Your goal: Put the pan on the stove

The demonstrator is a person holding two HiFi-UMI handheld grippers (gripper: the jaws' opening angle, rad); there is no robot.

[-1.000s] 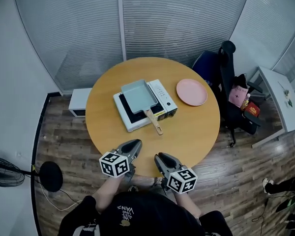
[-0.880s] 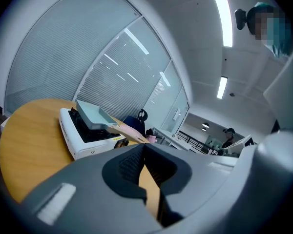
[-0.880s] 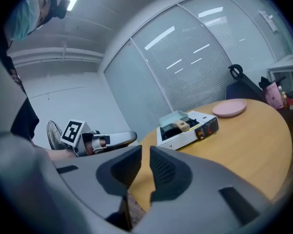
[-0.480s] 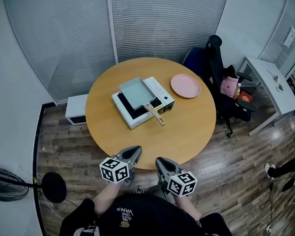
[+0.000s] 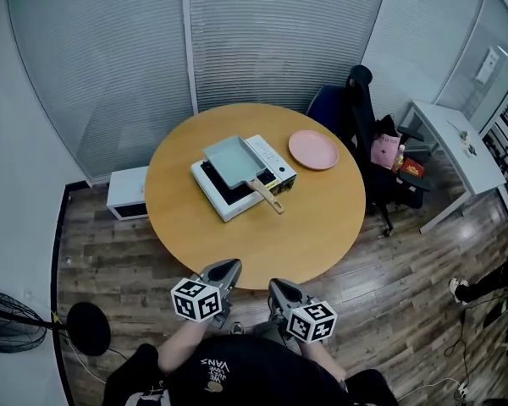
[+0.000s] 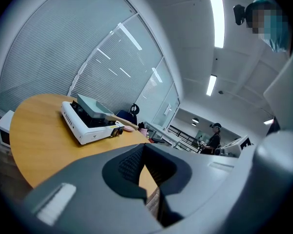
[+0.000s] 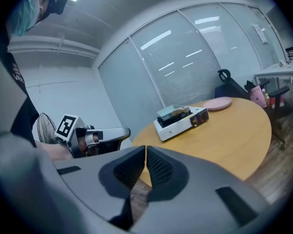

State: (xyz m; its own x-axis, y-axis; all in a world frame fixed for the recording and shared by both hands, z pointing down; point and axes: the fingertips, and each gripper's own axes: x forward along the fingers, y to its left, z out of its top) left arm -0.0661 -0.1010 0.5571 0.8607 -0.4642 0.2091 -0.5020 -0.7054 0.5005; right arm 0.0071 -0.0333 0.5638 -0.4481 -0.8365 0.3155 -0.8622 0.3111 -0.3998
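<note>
The pan (image 5: 230, 157) seemingly rests on the stove (image 5: 272, 164), mid worktop (image 5: 322, 218), its handle slanting toward the right gripper (image 5: 279, 289). That and the left gripper (image 5: 227, 268) hang off the near edge, jaws closed, empty.

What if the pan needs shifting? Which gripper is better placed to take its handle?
Right, probably: the pale green rectangular pan on the white portable stove points its wooden handle toward the right gripper; the left gripper sits further aside. Both are shut and empty.
</note>
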